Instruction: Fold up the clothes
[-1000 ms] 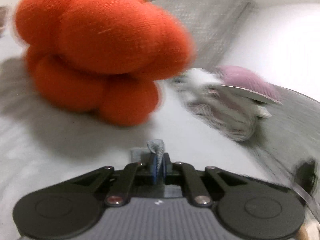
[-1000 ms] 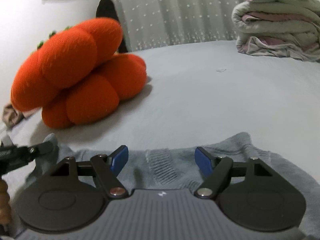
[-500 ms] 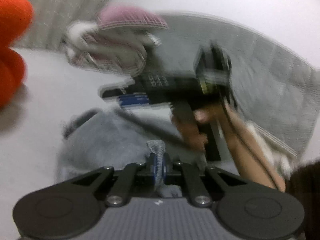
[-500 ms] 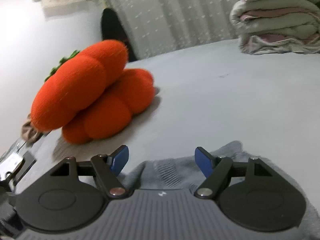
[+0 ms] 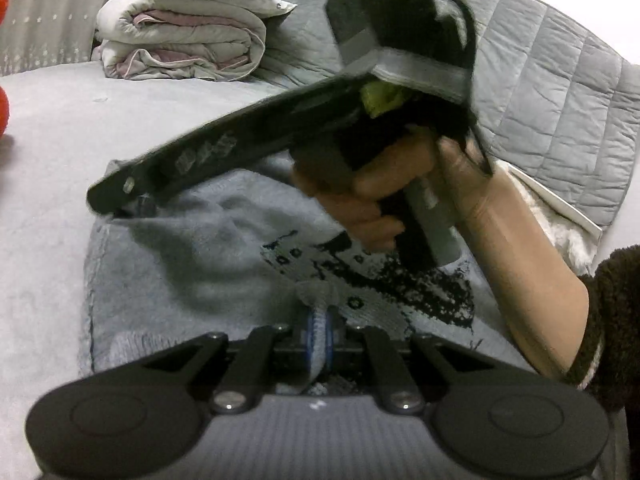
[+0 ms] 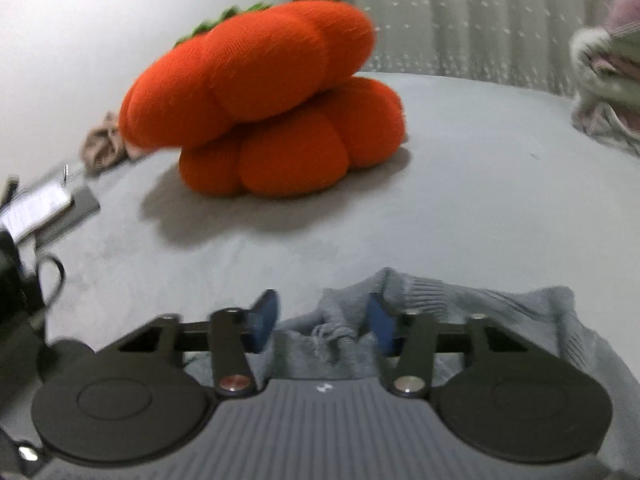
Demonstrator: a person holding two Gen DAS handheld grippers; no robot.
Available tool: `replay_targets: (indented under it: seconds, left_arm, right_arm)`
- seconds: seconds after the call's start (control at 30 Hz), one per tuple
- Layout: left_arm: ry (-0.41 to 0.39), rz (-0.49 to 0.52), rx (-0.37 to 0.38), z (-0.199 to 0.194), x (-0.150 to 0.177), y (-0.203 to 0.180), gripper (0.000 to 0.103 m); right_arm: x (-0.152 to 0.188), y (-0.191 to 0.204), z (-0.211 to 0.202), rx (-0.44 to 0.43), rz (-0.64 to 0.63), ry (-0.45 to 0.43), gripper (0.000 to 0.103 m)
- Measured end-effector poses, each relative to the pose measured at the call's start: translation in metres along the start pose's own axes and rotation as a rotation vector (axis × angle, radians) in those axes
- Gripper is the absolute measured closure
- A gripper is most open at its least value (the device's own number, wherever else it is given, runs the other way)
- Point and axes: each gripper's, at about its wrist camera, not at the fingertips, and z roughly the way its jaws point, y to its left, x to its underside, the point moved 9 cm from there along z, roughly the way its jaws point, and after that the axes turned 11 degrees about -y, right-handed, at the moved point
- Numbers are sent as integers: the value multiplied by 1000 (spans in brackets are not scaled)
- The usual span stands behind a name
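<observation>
A grey knit sweater point(image 5: 208, 248) with a black print lies spread on the grey bed sheet point(image 5: 48, 152). My left gripper point(image 5: 319, 332) is shut on a pinch of its fabric at the near edge. In the left wrist view a hand point(image 5: 384, 200) holds my right gripper point(image 5: 120, 204), which reaches down to the sweater's far left corner. In the right wrist view my right gripper point(image 6: 322, 320) is closing its jaws. A raised fold of the sweater point(image 6: 500, 312) stands between the blue pads point(image 6: 266, 316); the right pad touches it, the left one stands apart.
A big orange pumpkin-shaped cushion point(image 6: 272, 112) sits on the bed beyond the sweater. Folded quilts under a pink pillow point(image 5: 188, 40) are stacked at the back. A grey quilted cover point(image 5: 552, 80) rises at the right. Papers point(image 6: 40, 208) and a beige cloth point(image 6: 102, 148) lie at the left.
The left view swung from the orange cushion over to the sweater and the right hand. My right gripper shifted along the sweater's edge and its jaws narrowed around a fold.
</observation>
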Motion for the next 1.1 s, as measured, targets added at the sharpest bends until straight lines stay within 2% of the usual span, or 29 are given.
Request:
replay_targets:
  seconds: [0.03,0.07,0.1,0.13,0.2,0.33,0.43,0.57,0.63,0.93,1.1]
  left_arm:
    - [0,-1,0,-2,1,0,97]
    - [1,1,-2,-2,1,-1,97]
    - [1,3,-5,-2,0,-1,97]
    - [1,5,-10,-2,0,0,97]
    - [-2,8,-25,-2,-2,2,97]
    - [-21,9,-71,-5,-5,9,97]
    - [-44,-8,-127,-14,-9,21,97]
    - [-94,-75,-233,-38,-13,47,97]
    - [-137,-134,-293,-53,-16,65,97]
    - [-298,-392,-653,-115,-14,139,97]
    - [-440,-506,-802,-151,-11,163,97]
  right_arm:
    - [2,0,3,9,-16,1,69]
    - [1,-5,3,31,-8,-6,85]
    - [0,-10,3,53,0,-14,94]
    - [-1,-15,4,75,8,-21,95]
    - [-3,-25,2,116,35,-40,95]
    - [-16,-55,-12,114,271,-145,95]
    - [-21,-74,-18,104,428,-208,95]
    - [-24,-80,-14,83,565,-261,95]
    - [-25,-77,-7,93,585,-261,95]
    - [-42,-55,25,155,553,-215,95]
    - [-51,-40,47,177,504,-215,95]
